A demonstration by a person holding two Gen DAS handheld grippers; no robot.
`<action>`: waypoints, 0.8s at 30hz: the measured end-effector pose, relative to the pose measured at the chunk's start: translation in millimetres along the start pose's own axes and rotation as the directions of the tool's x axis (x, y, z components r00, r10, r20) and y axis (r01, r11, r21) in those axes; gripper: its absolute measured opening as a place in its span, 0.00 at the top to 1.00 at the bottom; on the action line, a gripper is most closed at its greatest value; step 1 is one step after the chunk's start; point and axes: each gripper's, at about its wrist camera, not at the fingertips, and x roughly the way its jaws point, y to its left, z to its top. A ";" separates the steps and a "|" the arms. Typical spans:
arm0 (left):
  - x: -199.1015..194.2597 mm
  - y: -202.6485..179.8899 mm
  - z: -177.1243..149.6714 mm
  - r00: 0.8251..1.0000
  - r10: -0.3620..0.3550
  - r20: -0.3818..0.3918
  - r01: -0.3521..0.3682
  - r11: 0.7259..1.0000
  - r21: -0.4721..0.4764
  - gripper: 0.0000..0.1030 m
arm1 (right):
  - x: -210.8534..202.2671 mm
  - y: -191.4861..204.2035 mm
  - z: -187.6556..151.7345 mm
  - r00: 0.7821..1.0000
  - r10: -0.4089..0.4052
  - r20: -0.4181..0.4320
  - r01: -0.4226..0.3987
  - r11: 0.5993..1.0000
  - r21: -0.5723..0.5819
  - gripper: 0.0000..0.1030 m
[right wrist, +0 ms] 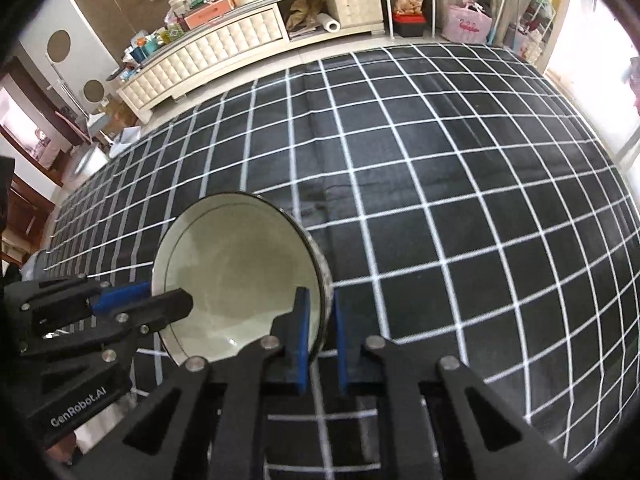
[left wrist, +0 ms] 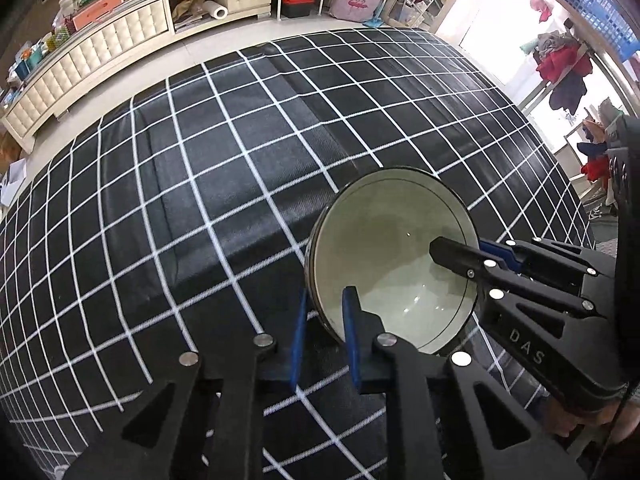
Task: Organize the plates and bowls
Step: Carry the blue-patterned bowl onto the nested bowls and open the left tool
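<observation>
Over the checked black-and-white cloth (left wrist: 224, 184), a pale bowl (left wrist: 384, 248) with a thin dark line inside the rim and a dark speckled outer wall, carried between 2 tools. Whether touching the cloth or just above it, cannot tell. Empty, glossy inside, with small highlights near the bottom. Round, so no long axis to speak of; tilted a little, mouth turned toward both cameras.

Gripped at 2 sides of the rim. Left tool (left wrist: 325, 340) at the near-left edge of the bowl, 1 blue pad inside the wall and 1 outside, narrowed onto the wall. Right tool (right wrist: 321, 340) at the opposite edge, likewise astride the rim, 1 pad within and 1 without, closed down on it. Each tool also visible in the other's view, reaching in from the side.

Bowl directly ahead of both tools, to the right of the left one and to the left of the right one, so neither nearer than the other. Likely next: a shared carry or set-down, calling for both to travel together and level, else a twist at the rim or a slip on the glaze.

No plates or other bowls in sight on the desk. Beyond it, a cream cabinet (right wrist: 224, 52) along the wall, cluttered on top.
</observation>
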 end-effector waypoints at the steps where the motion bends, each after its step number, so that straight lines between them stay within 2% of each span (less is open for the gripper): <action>1: -3.7 0.9 -3.8 1.000 -0.002 0.002 0.002 1.000 -0.005 0.85 | -4.2 4.0 -2.0 1.000 0.008 0.003 -0.008 1.000 0.000 0.86; 15: -98.9 23.7 -61.6 0.995 0.051 0.092 -0.048 0.998 -0.036 0.85 | -59.9 85.0 -26.3 0.996 0.066 0.058 -0.061 0.995 -0.085 0.86; 24: -144.9 55.2 -115.0 0.989 0.089 0.114 -0.077 0.992 -0.100 0.85 | -64.1 137.7 -54.4 0.995 0.089 0.040 -0.082 0.985 -0.155 0.86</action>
